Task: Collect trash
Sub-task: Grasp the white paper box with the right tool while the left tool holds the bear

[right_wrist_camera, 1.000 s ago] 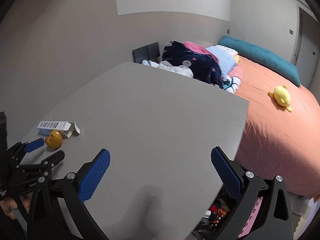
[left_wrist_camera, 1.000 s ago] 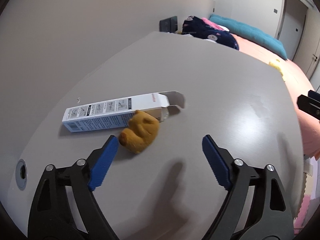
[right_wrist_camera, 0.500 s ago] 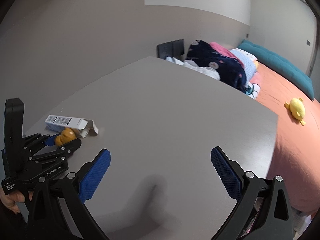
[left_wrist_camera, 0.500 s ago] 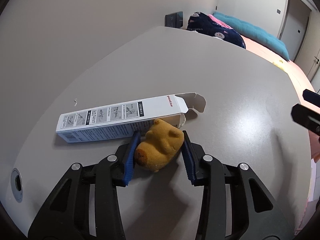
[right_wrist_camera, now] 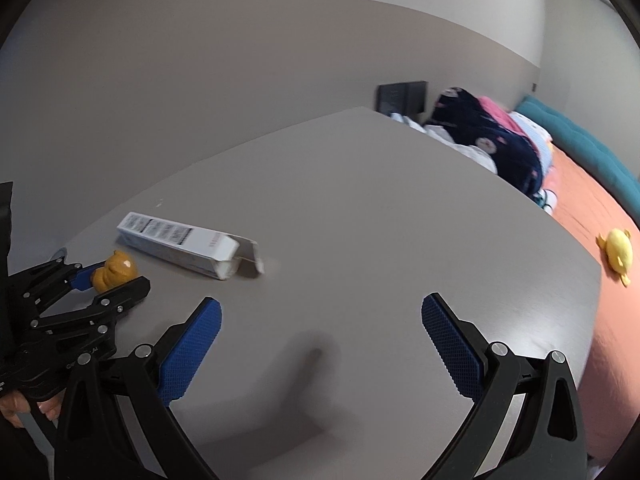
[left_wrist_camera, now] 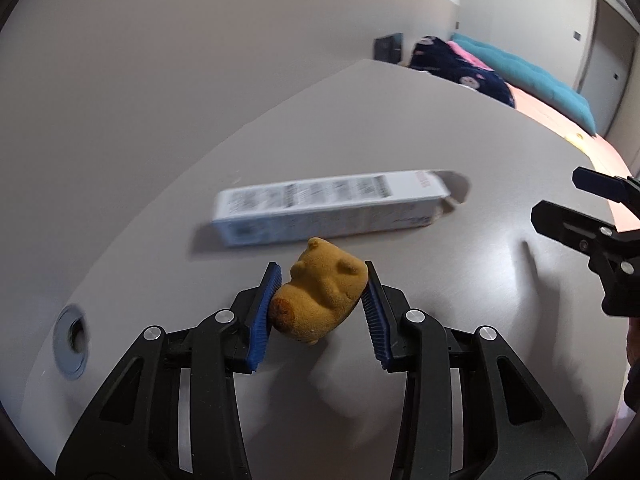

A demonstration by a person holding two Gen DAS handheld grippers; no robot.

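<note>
My left gripper (left_wrist_camera: 322, 292) is shut on a small orange fuzzy animal figure (left_wrist_camera: 320, 300) and holds it just above the grey table (left_wrist_camera: 460, 288). It shows at the left of the right wrist view (right_wrist_camera: 110, 280), with the figure (right_wrist_camera: 114, 270) between its blue pads. A long white carton with an open end flap (left_wrist_camera: 332, 208) lies on the table behind the figure; in the right wrist view the carton (right_wrist_camera: 188, 244) is ahead and to the left. My right gripper (right_wrist_camera: 320, 320) is open and empty over the table, and shows at the right edge of the left wrist view (left_wrist_camera: 576, 208).
A round metal grommet (left_wrist_camera: 72, 340) sits in the table at the near left. A wall runs along the table's far left side. A bed with an orange sheet (right_wrist_camera: 600, 280), a yellow plush (right_wrist_camera: 618, 248) and piled clothes (right_wrist_camera: 488, 140) lies beyond the table's right edge.
My left gripper closed on the orange figure and lifted it back from the carton. My right gripper moved left, toward the carton, still open.
</note>
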